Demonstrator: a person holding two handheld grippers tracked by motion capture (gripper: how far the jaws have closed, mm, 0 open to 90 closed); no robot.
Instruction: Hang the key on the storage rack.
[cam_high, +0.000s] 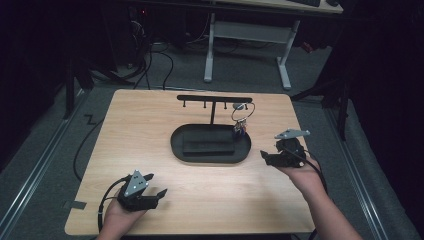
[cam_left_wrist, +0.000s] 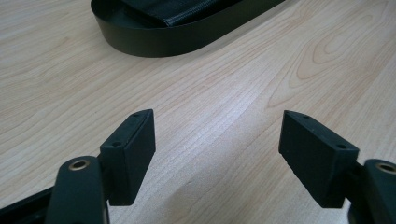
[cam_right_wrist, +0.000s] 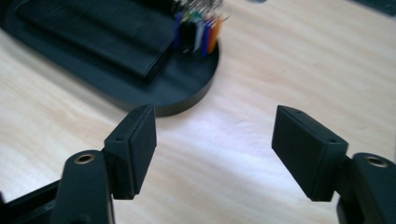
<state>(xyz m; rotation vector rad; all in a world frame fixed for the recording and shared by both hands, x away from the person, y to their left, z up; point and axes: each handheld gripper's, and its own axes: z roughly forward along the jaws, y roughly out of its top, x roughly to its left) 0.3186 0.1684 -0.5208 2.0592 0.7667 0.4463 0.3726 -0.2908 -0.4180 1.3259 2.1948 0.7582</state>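
The left gripper (cam_left_wrist: 217, 149) has its two black jaws spread wide apart, with only bare wood grain of the table (cam_left_wrist: 289, 60) between them; they grip nothing. In the high view this gripper (cam_high: 159, 195) lies low over the near left part of the table, cradled in the person's left hand (cam_high: 120, 216), which enters from the bottom edge, jaws pointing right and slightly away from the person.

The right gripper (cam_right_wrist: 212, 149) is likewise wide open and empty, its jaws hovering above the wood just short of the tray's rounded end. From above, the right gripper (cam_high: 265, 156) sits in the right hand (cam_high: 305, 175), forearm angling in from the lower right, jaws aimed left toward the tray.

The black oval tray (cam_high: 177, 147) rests mid-table, with a ribbed dark pad (cam_right_wrist: 93, 32) inside it. A T-shaped hook stand (cam_high: 214, 98) rises from the tray; a wire ring (cam_high: 243, 111) hangs from its right side, carrying a bunch of coloured tags (cam_right_wrist: 198, 30) that dangle onto the tray's right end
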